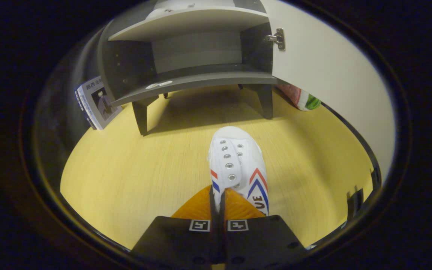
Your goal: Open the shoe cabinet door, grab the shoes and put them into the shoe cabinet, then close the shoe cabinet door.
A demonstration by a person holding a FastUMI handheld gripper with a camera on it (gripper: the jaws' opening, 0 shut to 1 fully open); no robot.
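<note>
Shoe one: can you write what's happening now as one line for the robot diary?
gripper: shut on white shoe | shoe: held above floor, toe toward cabinet | shoe cabinet: door open | next: carry shoe in

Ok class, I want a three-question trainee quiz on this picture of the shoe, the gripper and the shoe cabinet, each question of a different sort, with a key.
1. True or false: the shoe cabinet door is closed.
2. What is the gripper doing? A) open above the floor; B) closed on the edge of the white shoe; C) pressed on the door.
3. Fill in: a book leans beside the cabinet's ___ leg, as seen from the gripper.

Key:
1. False; the door stands open, hinge showing, shelves bare.
2. B; the fingers are nearly together, gripping the shoe's side, the toe pointing toward the cabinet.
3. Left.
</note>
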